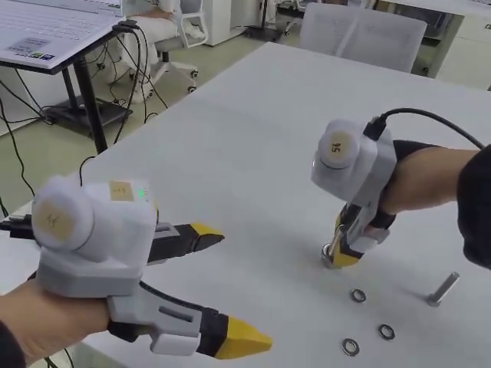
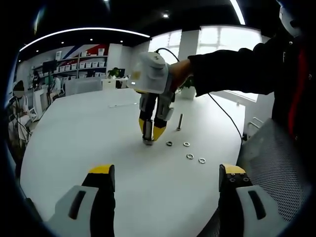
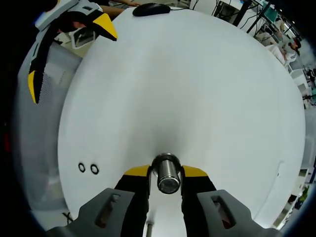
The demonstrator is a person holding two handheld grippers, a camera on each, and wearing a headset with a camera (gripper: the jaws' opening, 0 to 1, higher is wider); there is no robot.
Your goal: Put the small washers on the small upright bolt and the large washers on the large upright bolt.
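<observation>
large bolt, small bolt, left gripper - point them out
large bolt [image 3: 168, 178]: right gripper view, on its round end face.
small bolt [image 1: 445, 288]: head view, on the middle of its shaft.
left gripper [image 2: 167, 171]: left gripper view, midway between its fingertips.

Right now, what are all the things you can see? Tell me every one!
table: one, white, under everything.
small bolt: one, silvery, standing on the table.
washers: four, silvery, lying flat on the table near the small bolt.
large bolt: one, silvery, gripped in the right claw.
laptop: one, pale, off to the left past the table.
left claw: one, grey with yellow tips, open, at the table's near edge.
right claw: one, grey with yellow tips, shut on the large bolt.
</observation>
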